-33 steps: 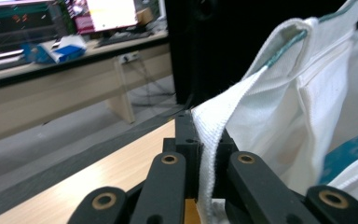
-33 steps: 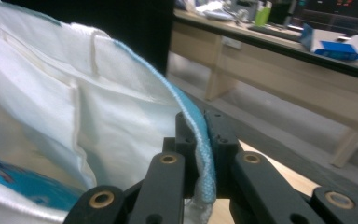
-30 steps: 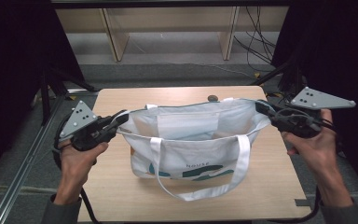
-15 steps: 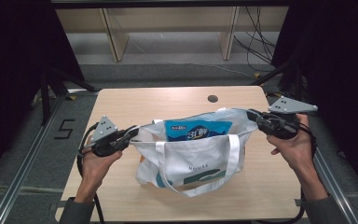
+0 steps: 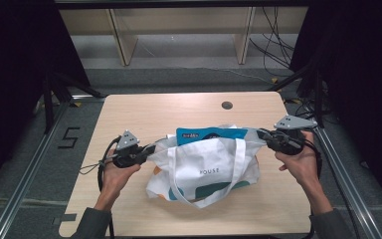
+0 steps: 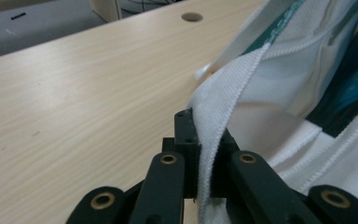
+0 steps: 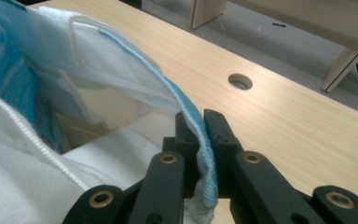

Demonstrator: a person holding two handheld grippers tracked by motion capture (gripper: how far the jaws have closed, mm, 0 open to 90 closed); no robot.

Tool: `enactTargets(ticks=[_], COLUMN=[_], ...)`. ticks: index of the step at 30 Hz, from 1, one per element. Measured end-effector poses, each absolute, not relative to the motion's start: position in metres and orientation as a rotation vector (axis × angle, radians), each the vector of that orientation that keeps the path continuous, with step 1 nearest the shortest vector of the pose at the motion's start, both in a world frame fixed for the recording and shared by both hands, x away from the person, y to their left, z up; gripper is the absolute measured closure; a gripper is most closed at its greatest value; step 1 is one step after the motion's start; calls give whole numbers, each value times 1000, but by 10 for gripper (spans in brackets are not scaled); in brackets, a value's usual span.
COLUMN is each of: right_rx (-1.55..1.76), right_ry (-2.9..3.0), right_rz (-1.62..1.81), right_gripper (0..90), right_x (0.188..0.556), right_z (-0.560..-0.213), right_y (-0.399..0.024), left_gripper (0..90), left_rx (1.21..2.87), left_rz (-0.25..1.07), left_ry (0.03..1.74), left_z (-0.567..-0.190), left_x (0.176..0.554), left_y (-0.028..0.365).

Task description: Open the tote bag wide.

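A white tote bag (image 5: 209,172) with teal shapes and long handles stands held up over the front middle of the wooden table (image 5: 149,112). A blue packet (image 5: 210,134) sticks out of its open top. My left gripper (image 5: 151,148) is shut on the bag's left rim; white fabric (image 6: 214,154) runs between its jaws. My right gripper (image 5: 259,133) is shut on the bag's right rim, where the blue-edged cloth (image 7: 200,130) is pinched. The bag's mouth is stretched between the two.
A round cable hole (image 5: 227,105) lies in the table's far right part, also visible as the hole (image 7: 240,81) beyond my right jaws. Wooden shelving (image 5: 124,40) and cables (image 5: 273,45) stand on the floor behind the table. Metal rails (image 5: 25,174) run along both sides.
Both grippers have drawn toward the person and downward with the bag. The bag's mouth has opened and tilted, so the blue packet now shows at its top.
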State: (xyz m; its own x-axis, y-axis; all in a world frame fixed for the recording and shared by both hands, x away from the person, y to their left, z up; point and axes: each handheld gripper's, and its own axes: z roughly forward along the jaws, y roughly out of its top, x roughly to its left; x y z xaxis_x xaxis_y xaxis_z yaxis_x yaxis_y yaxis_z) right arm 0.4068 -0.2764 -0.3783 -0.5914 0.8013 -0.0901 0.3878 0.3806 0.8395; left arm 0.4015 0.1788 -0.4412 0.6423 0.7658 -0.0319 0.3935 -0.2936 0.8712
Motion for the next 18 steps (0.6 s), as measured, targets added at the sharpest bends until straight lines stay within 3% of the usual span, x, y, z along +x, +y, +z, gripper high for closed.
enactTargets(ticks=[18], right_rx=[1093], right_ry=[2266], right_rz=[985], right_gripper=[853], right_x=[422], right_z=[-454], right_y=[-273], left_gripper=[860], left_rx=[2158], left_rz=[420], left_ry=[901], left_z=[-502], left_x=[407], left_y=[154])
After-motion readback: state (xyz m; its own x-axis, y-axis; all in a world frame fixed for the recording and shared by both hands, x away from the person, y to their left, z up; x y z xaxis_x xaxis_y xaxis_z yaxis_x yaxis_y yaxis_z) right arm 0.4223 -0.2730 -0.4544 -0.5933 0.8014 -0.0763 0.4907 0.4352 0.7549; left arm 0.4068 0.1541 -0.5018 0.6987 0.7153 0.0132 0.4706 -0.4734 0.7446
